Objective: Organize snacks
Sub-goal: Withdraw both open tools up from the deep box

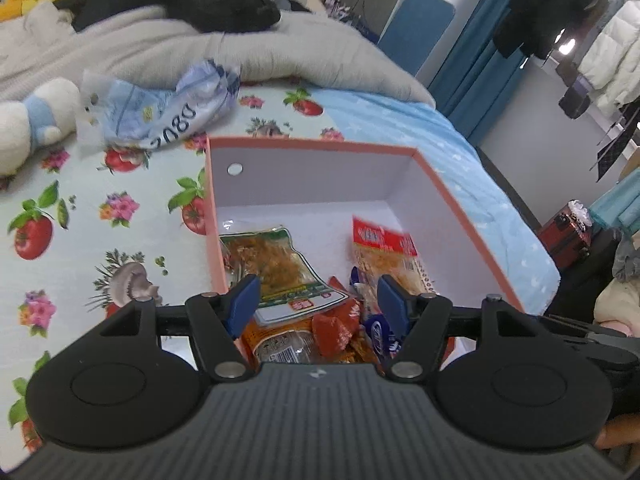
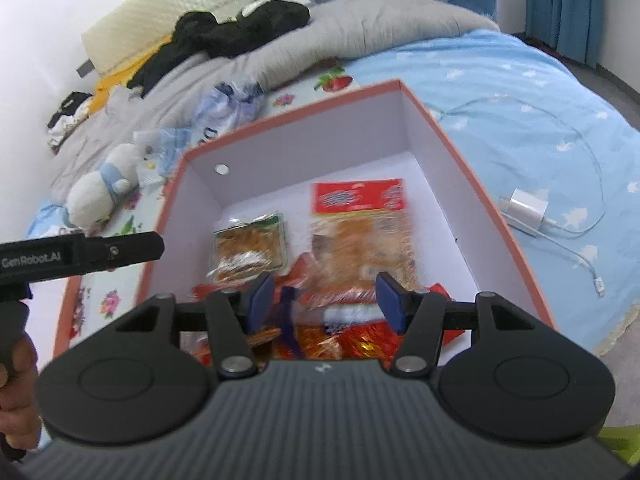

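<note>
A pink box with a white inside (image 1: 320, 146) (image 2: 460, 136) sits on the bed and holds several snack packets. A green-edged packet (image 1: 276, 264) (image 2: 250, 246) lies at its left, a red-topped packet (image 1: 384, 246) (image 2: 360, 224) at its right, and orange, red and blue packets (image 1: 332, 330) (image 2: 348, 336) pile up at the near side. My left gripper (image 1: 318, 302) is open and empty over the near packets. My right gripper (image 2: 326, 300) is open and empty over the pile. The left gripper's body shows at the left edge of the right wrist view (image 2: 80, 256).
A crumpled blue-white plastic bag (image 1: 160, 108) (image 2: 224, 108) and a white plush toy (image 1: 28, 124) (image 2: 100, 188) lie beyond the box on a fruit-print cloth. A white charger with cable (image 2: 528, 210) lies right of the box. A grey quilt and black clothes (image 1: 192, 4) fill the back.
</note>
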A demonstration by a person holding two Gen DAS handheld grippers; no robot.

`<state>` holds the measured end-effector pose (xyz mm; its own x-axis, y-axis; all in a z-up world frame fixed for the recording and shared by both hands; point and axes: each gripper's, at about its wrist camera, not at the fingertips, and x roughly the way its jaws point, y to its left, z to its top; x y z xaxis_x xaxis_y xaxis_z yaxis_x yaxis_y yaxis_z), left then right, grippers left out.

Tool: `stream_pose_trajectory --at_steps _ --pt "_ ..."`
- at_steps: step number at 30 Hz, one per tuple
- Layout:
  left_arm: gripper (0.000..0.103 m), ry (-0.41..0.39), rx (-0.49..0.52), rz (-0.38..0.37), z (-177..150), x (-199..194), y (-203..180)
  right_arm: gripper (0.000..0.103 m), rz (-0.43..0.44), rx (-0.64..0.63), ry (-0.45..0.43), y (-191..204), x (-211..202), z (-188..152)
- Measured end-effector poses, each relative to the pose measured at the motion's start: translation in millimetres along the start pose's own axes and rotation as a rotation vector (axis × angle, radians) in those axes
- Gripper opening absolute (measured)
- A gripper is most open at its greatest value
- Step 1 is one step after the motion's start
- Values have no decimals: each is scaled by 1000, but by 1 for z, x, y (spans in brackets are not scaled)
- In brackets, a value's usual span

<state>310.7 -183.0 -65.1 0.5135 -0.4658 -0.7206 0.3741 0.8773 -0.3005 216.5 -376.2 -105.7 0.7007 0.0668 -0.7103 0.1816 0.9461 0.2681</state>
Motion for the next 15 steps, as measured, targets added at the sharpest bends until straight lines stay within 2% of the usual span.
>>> stream_pose_trajectory --at_steps 15 --pt "70 -177 67 -26 -31 -157 -33 58 35 -53 -179 43 -120 -21"
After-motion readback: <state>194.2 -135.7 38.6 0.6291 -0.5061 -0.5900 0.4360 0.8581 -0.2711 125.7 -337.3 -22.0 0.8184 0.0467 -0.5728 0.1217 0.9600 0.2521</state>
